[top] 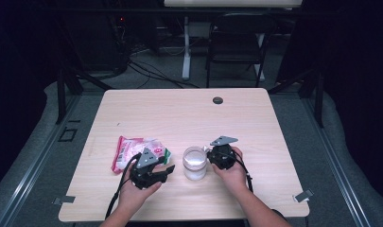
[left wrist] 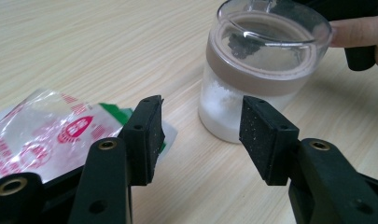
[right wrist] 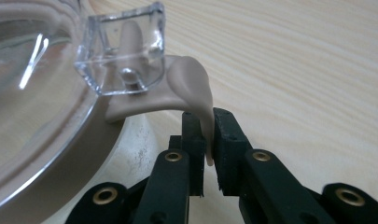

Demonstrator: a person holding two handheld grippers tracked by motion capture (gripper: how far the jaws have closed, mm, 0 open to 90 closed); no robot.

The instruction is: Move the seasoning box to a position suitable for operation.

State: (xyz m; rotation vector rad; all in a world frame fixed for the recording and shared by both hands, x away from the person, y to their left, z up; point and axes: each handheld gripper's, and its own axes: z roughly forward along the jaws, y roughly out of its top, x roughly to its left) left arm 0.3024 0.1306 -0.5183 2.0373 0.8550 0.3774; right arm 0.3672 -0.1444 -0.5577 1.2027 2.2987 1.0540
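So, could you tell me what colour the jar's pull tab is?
Beige tab, clearest in the right gripper view.

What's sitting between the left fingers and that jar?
Nothing: bare wooden table lies between the left gripper and the jar, as the left gripper view shows.

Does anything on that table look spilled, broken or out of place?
Nothing spilled or broken. The jar stands upright with its lid on. The plastic packet lies flat but crumpled and askew. The right claw pinches the lid's soft tab, which bends downward.
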